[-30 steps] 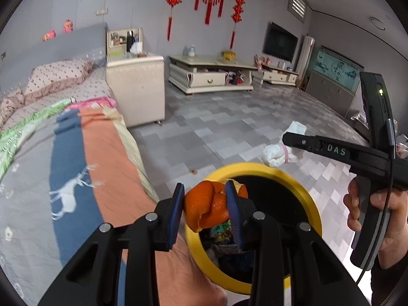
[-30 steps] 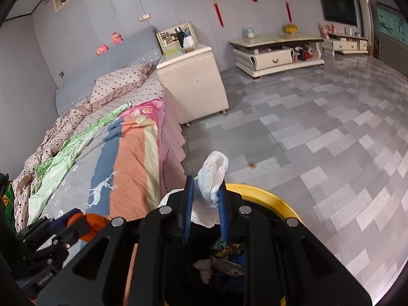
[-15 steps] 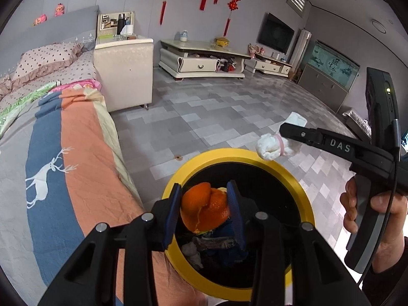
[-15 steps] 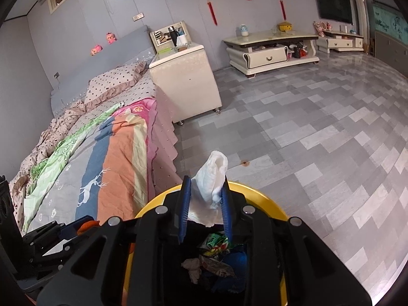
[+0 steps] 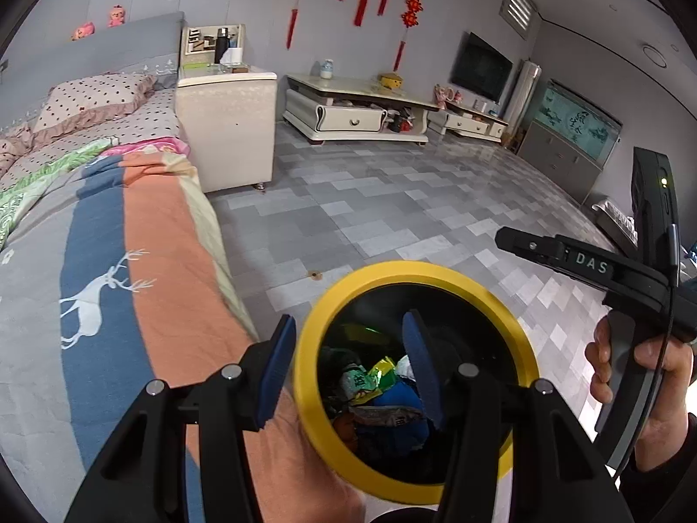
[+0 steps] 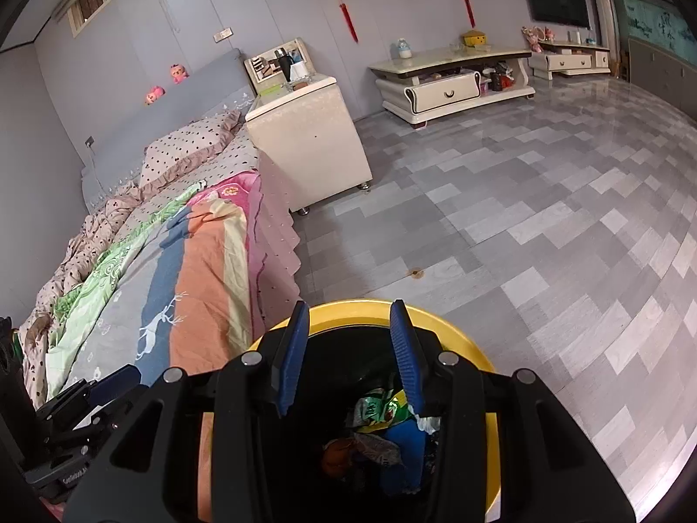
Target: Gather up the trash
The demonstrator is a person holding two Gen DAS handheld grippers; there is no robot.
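Yellow-rimmed round bin with a black inside stands on the grey patterned tile floor, just beside the edge of the bed with the striped orange, blue and grey cover. Left gripper, black frame with blue pads, hangs over the bin's mouth, pointing down into it; jaws are opening, nothing between them, left pad over the 9 o'clock side of the rim, right pad over the dark interior. Right gripper, same build, also hangs over the bin, at about 6 o'clock in its own view; jaws opening, gap bare, no item pinched. In the left wrist view the right gripper shows at 3 o'clock, its black body marked DAS, held by a hand on the grip. Bin contents: crumpled green and yellow wrapper, blue piece, grey crumpled wrapper, and orange peel low at the 7 o'clock side of the heap; a scrap of white tissue shows next to the right pad of the right gripper. All trash seen lies inside the bin. Cream bedside cabinet stands at 11 o'clock from the bin, well apart. Small brown spot on the floor just beyond the rim at 11 o'clock.
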